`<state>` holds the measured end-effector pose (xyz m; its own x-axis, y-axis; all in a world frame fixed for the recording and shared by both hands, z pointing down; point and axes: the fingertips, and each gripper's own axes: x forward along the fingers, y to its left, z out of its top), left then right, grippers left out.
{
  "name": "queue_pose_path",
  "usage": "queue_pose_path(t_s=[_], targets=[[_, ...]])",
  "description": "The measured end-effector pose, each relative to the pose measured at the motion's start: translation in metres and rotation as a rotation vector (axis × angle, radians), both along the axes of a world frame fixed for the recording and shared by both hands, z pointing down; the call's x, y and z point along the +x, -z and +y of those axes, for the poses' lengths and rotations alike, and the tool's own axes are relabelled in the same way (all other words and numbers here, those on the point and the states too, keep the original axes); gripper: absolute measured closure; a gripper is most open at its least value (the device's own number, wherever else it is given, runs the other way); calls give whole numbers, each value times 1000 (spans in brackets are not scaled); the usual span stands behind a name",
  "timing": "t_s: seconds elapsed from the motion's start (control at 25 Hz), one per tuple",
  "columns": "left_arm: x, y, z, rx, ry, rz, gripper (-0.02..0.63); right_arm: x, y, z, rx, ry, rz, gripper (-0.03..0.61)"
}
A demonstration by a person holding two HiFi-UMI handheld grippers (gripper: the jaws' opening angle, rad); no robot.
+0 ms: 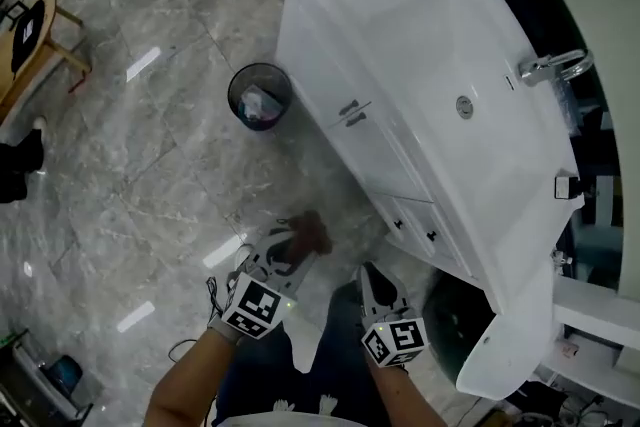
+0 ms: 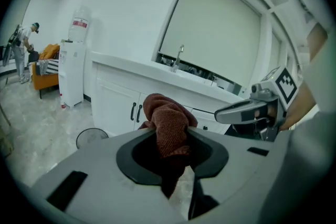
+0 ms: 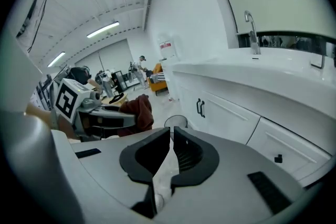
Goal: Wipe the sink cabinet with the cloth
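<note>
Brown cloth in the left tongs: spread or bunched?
Bunched. The reddish-brown woven cloth is wadded into a lump, pinched in the left tongs, with a tail hanging below.

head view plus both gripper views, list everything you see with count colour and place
cabinet: 1, white with dark handles, right of the floor
faucet: 1, chrome, on the cabinet top
bin: 1, black mesh, on the floor beside the cabinet
water dispenser: 1, white, by the wall past the cabinet
floor: grey marble tiles
cloth: 1, reddish brown, between the left jaws
left gripper: 1, grey, jaws shut on the cloth
right gripper: 1, grey, jaws together, empty
</note>
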<state>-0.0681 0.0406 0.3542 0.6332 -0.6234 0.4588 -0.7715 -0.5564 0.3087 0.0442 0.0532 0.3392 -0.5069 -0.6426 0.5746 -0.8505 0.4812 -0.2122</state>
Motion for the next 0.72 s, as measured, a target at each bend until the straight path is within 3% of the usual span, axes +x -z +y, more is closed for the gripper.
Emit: queue_pose_path(t_s=[0.24, 0.72], targets=[[-23, 77, 5, 60, -65, 6, 509, -26, 77, 12, 108, -65, -51, 543], [53, 211, 21, 189, -138, 49, 509, 26, 212, 31, 292, -120, -125, 543]])
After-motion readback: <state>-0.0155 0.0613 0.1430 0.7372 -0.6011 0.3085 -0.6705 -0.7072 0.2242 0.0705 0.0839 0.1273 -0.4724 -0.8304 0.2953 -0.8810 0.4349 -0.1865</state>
